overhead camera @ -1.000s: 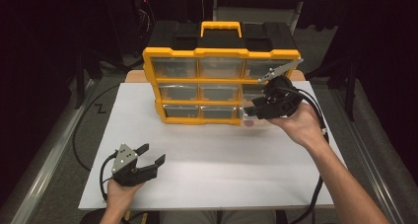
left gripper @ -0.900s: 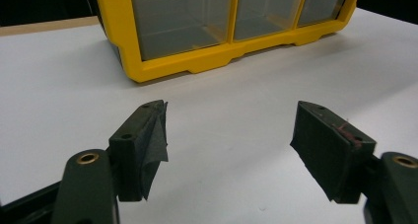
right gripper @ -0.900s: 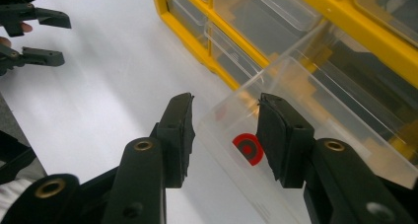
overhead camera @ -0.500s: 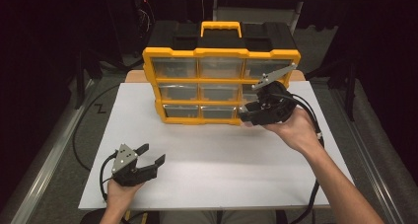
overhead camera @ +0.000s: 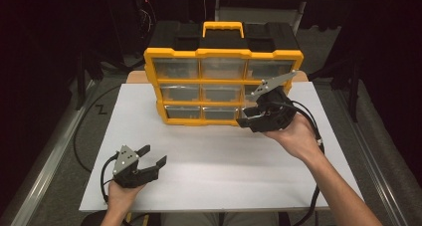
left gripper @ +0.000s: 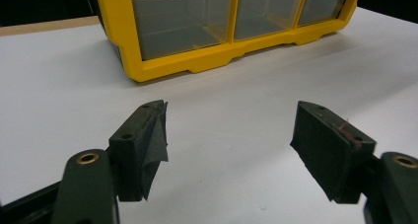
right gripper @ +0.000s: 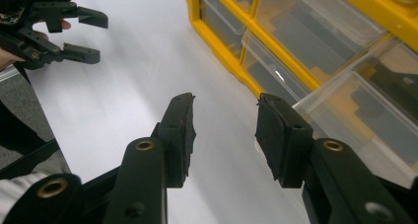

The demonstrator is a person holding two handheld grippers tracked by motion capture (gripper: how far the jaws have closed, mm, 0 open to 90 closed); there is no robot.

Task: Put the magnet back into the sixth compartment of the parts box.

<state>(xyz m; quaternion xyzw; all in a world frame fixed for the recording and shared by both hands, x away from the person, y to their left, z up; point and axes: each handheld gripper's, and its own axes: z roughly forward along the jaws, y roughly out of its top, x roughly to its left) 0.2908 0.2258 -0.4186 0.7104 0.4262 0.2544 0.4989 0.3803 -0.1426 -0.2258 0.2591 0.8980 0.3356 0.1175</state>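
**Yellow drawer cabinet, right gripper at the bottom-right drawer**

Yellow plastic cabinet (overhead camera: 222, 84) stands upright at the far side of the white bench (overhead camera: 219, 156), clear drawers facing the person. Right gripper (overhead camera: 249, 119) sits against the lower right corner, by the bottom-right drawer (right gripper: 365, 120), which juts slightly out from its row. Jaws partly spread, nothing between them.

Risks, as judged:
- The gap is narrow; if the jaws miss the drawer lip, they slide off the smooth clear plastic.
- A hard pull could drag or tip the whole cabinet forward, since nothing braces it.
- Left gripper (overhead camera: 152, 161) rests low near the front edge, jaws spread wide and empty, well apart from the cabinet.

Change from a second ago: right gripper has shifted leftward and lower along the cabinet front. Left gripper unmoved.
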